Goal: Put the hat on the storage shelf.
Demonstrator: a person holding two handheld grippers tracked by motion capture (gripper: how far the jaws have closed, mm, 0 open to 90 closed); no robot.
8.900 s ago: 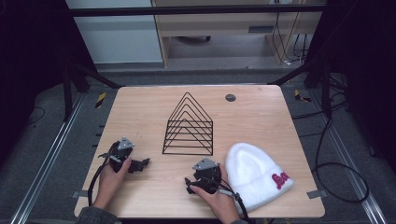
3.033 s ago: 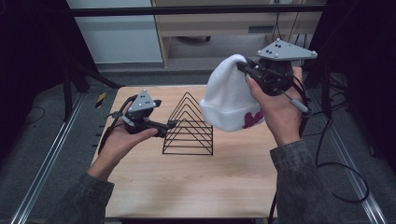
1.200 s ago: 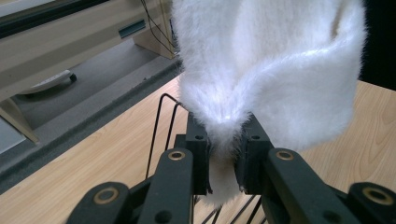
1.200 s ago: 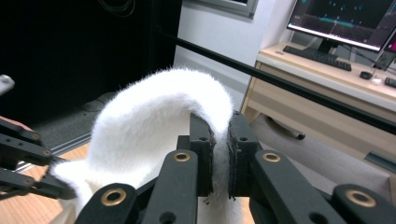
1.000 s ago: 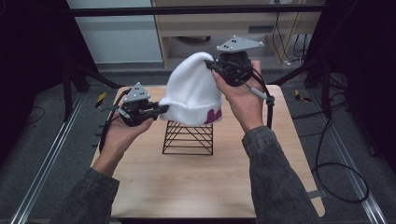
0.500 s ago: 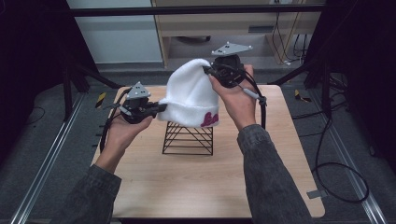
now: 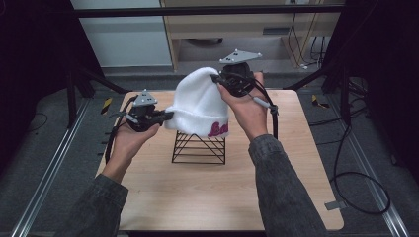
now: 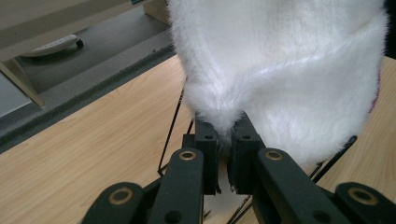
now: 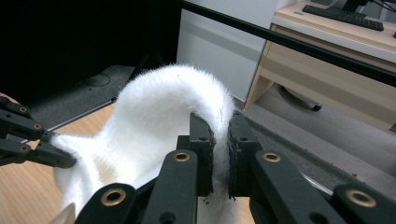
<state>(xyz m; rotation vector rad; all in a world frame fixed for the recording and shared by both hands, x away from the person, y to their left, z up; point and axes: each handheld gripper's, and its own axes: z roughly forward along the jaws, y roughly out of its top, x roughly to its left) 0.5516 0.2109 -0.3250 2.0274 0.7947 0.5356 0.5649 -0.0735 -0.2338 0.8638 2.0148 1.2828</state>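
White beanie (image 7: pixel 200 106), pinched at its rim by left gripper (image 7: pixel 165 117) and right gripper (image 7: pixel 217 81), has been lowered since 1 second ago onto wire rack (image 7: pixel 198 147); draping judged nearly done.

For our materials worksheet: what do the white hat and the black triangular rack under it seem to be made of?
White fuzzy knitted hat: apparently soft yarn, matte, with ribbing and fluffy fibres showing in the left gripper view. Black triangular wire rack: probably thin metal rod, dark coating, slender rigid bars.
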